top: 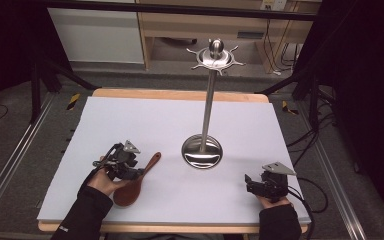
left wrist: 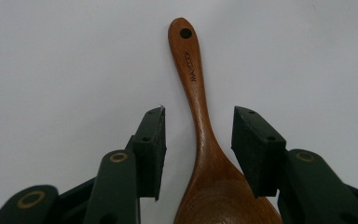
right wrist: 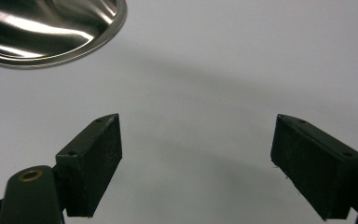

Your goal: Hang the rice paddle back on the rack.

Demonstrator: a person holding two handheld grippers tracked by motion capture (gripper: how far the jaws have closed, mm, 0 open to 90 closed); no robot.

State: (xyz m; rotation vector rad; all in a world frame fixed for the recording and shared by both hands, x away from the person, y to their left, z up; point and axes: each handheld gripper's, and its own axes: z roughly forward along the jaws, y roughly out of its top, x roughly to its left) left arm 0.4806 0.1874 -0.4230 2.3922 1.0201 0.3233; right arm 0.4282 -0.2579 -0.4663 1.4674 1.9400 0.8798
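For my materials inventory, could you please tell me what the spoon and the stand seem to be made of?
The spoon looks like wood with a smooth reddish-brown finish: faint grain shows along the handle, and lettering is marked on it. The stand appears to be polished metal, probably steel: its round base mirrors light brightly.

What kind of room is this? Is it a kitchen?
Probably not a kitchen; more likely a lab or recording workspace. A white-covered table stands among black frame bars and loose floor cables, holding just a brown wooden spoon and a shiny steel utensil stand.
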